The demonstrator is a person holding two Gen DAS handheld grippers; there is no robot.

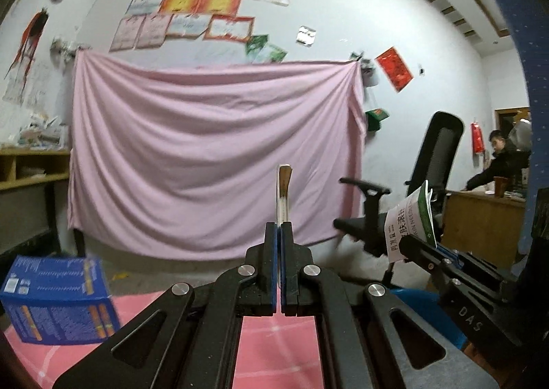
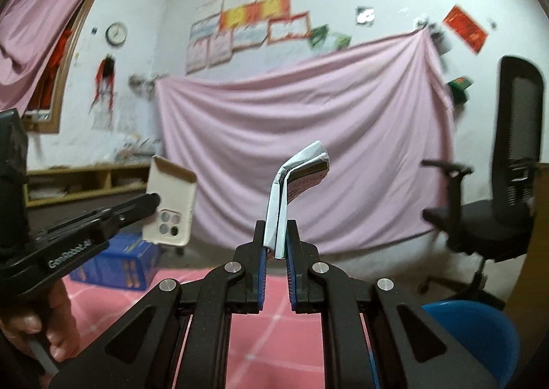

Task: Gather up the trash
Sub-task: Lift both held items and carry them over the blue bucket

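Two bits of trash, both up in the air

Flat cream phone-case box [image 2: 170,205] stands upright, pinched at its edge; crumpled white-and-green medicine packet [image 2: 294,188] sticks up, clamped, top folded over rightward.

We see dim, even indoor light without hard shadows. Fisheye bending darkens the corners. Motion blur softens the pink sheet [image 1: 212,155] and posters above it.

"GenRobot.AI" runs in pale letters along the left gripper [image 2: 156,200] body, "DAS" marks the right gripper [image 1: 403,243] (left wrist view), whose folded medicine box [image 1: 410,217] bears Chinese characters, possibly "NEEDLE" beside them.
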